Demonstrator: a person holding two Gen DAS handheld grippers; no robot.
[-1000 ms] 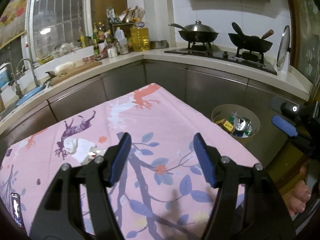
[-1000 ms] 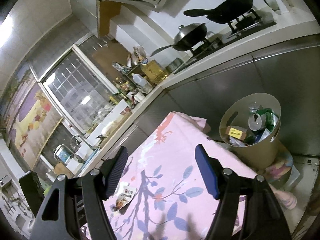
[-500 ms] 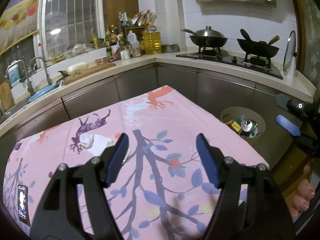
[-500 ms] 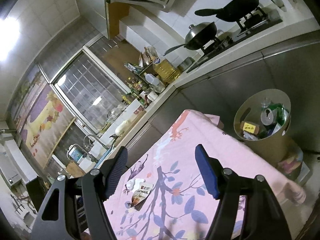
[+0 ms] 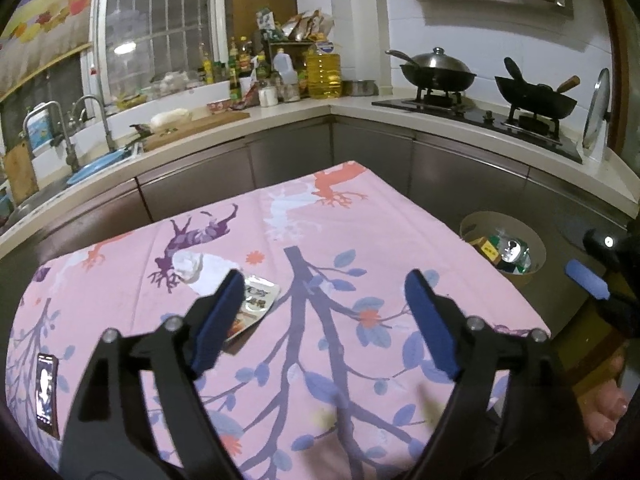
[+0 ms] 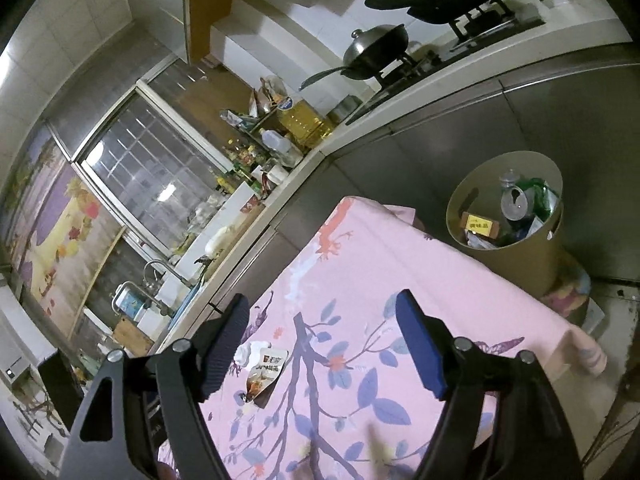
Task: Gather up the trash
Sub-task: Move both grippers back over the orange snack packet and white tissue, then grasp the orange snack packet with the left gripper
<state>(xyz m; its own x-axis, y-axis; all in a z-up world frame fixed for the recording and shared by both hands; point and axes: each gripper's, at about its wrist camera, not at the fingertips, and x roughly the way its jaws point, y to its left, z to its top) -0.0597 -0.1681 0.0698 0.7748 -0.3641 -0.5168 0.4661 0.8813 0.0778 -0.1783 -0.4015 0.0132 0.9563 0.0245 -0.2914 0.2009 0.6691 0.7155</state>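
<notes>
Two pieces of trash lie left of centre on the pink tablecloth [image 5: 360, 232]: a crumpled white tissue [image 5: 191, 266] touching a foil snack wrapper [image 5: 252, 308]. Right of the table stands a round bin [image 6: 532, 256] holding cans. Left gripper [image 5: 324, 320] and right gripper [image 6: 324, 344] hover above the cloth, fingers spread apart, holding nothing.

Pink floral tablecloth [image 5: 360, 232], phone [image 5: 46, 388] at its corner, two woks [image 5: 438, 70], oil jug [image 5: 323, 74]
</notes>
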